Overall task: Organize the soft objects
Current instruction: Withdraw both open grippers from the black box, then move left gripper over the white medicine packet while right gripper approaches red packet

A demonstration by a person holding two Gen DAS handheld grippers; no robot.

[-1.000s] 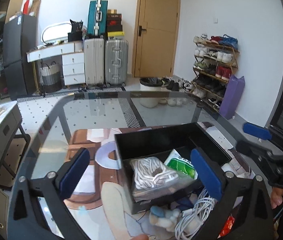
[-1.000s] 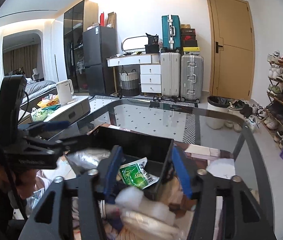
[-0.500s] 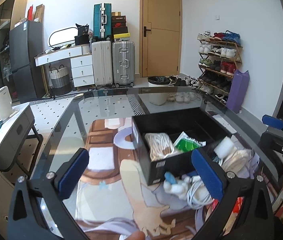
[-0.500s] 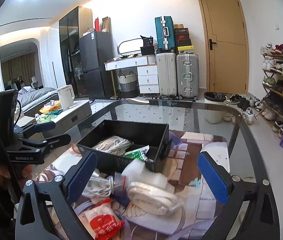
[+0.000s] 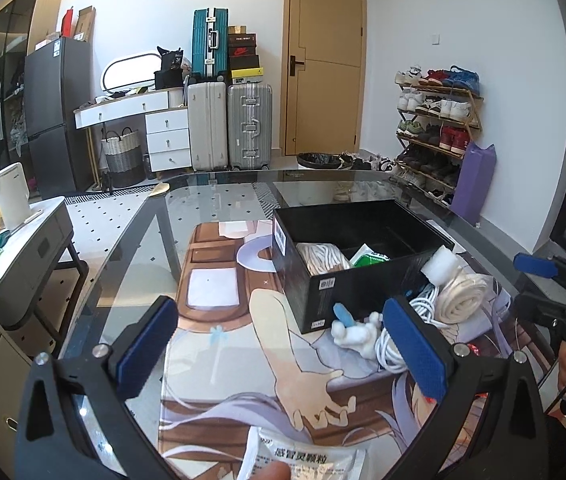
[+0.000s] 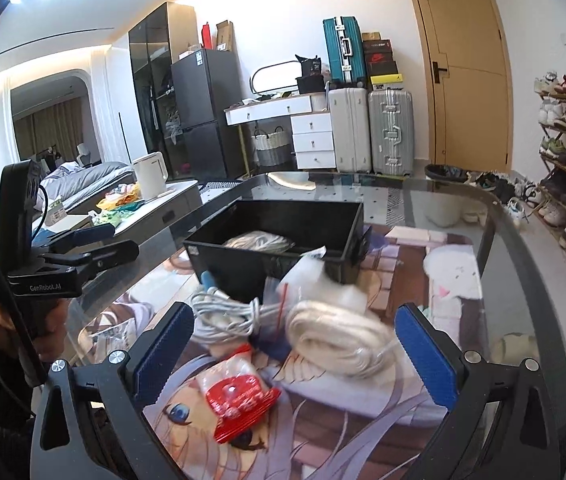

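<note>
A black box stands on a glass table, holding a bagged white rope and a green packet. Beside it lie a cream rope coil, a white cable bundle, a white foam block, a red packet and a white sachet. My left gripper is open and empty, back from the box. My right gripper is open and empty, over the rope coil and red packet.
A printed mat covers the glass table. A side cabinet with a kettle stands left. Suitcases, a door and a shoe rack line the far wall.
Both grippers have pulled back from the box. The right gripper, closed narrow on a white item at the box a second ago, has opened wide. More of the loose items show.
</note>
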